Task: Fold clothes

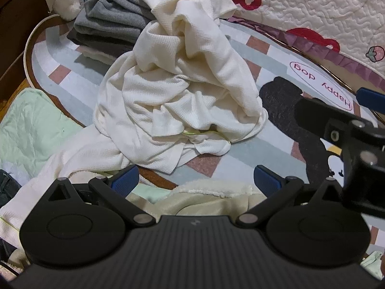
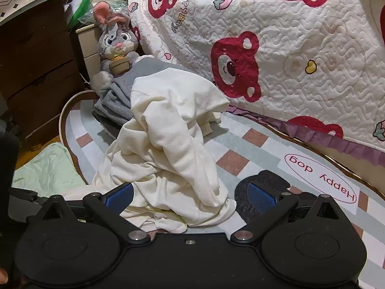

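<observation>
The left gripper (image 1: 196, 180) hangs with its blue pads spread wide and nothing between them, tilted steeply down over a fleecy cream cloth (image 1: 216, 192) at the near edge of the rug (image 1: 240, 55). The right gripper (image 2: 190, 196) is likewise fully apart and empty, its left pad just in front of the crumpled cream garment (image 2: 168, 149) and its right pad over a black dog figure (image 2: 243, 200) printed on the rug; in the left wrist view its black body shows at the right edge. The garment lies in a rumpled heap in the middle of the rug, beyond both grippers, one part draped up over a stack of folded grey clothes (image 1: 113, 16) behind it. A pale green cloth (image 1: 31, 125) lies on the floor to the left of the rug. A plush rabbit (image 2: 115, 45) sits behind the grey stack, beside dark wooden drawers (image 2: 36, 72). A quilt (image 2: 288, 48) with red bears hangs along the right, its purple frill touching the rug's edge.
</observation>
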`<action>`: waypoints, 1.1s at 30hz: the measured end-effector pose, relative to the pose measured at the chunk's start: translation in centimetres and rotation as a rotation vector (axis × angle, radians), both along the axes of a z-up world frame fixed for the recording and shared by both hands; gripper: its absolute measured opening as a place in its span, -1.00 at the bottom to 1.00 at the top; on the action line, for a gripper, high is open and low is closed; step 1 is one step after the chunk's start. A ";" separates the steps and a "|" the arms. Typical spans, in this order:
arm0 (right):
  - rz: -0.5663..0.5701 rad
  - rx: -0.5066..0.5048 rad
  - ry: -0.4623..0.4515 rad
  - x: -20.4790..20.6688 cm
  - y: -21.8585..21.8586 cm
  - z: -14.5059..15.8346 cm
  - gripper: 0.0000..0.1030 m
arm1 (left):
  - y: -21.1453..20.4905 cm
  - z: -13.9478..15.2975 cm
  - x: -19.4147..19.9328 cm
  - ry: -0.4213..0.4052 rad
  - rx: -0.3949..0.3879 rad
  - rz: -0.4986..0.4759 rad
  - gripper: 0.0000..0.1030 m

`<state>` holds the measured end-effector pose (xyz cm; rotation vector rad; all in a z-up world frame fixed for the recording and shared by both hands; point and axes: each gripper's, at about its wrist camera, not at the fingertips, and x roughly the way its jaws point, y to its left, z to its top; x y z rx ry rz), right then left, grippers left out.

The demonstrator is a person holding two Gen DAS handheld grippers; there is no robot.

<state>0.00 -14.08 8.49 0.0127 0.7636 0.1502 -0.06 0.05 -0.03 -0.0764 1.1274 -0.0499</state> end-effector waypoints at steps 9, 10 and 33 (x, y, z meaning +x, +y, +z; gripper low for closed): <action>0.010 -0.031 -0.001 0.1 0.4 0.0 0.98 | 0.9 -0.4 0.3 0.022 -0.006 0.001 1.00; 0.011 -0.034 -0.002 0.1 0.4 0.0 0.98 | 0.6 -0.4 0.2 0.022 0.002 0.004 1.00; -0.003 -0.044 0.022 0.2 0.7 -1.1 0.98 | 1.0 -1.3 0.6 0.037 0.036 0.004 1.00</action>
